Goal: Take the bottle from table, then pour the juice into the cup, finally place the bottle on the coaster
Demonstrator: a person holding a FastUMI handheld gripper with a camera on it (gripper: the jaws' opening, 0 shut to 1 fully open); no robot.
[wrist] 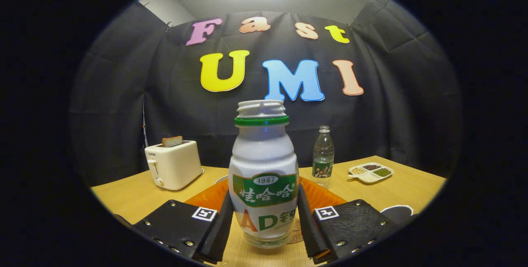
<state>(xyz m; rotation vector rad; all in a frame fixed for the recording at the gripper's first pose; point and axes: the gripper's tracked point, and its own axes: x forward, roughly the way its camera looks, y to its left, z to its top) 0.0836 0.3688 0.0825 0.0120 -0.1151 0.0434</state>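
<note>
The white bottle (pixel 264 176) stands upright between the two fingers (pixel 218 225) of the tool (pixel 264 228), and both pads press against its lower sides, so the tool is clamped on it. Its cap is off, leaving a bare threaded neck above a green ring. The body is opaque, so what is inside cannot be seen; only the clear base shows, and it appears lifted slightly off the worktop (pixel 132 197), though that is hard to judge.

The bottle hides much of what lies behind it. An orange mat (pixel 206 199) spreads out on both sides of it, with its middle covered. A pale round edge shows just past the mat on the toaster side, too little to name. Low beside the right finger a small brownish disc (pixel 296 234) peeks out (possibly the coaster, mostly hidden). Beyond the right finger a dark round item with a white rim (pixel 398 211) is cut off.

Farther back stand a cream toaster (pixel 173 168) holding a slice of bread (pixel 172 141), a clear water bottle (pixel 323 157), and a divided dish (pixel 370 172) with different grains in its sections.
</note>
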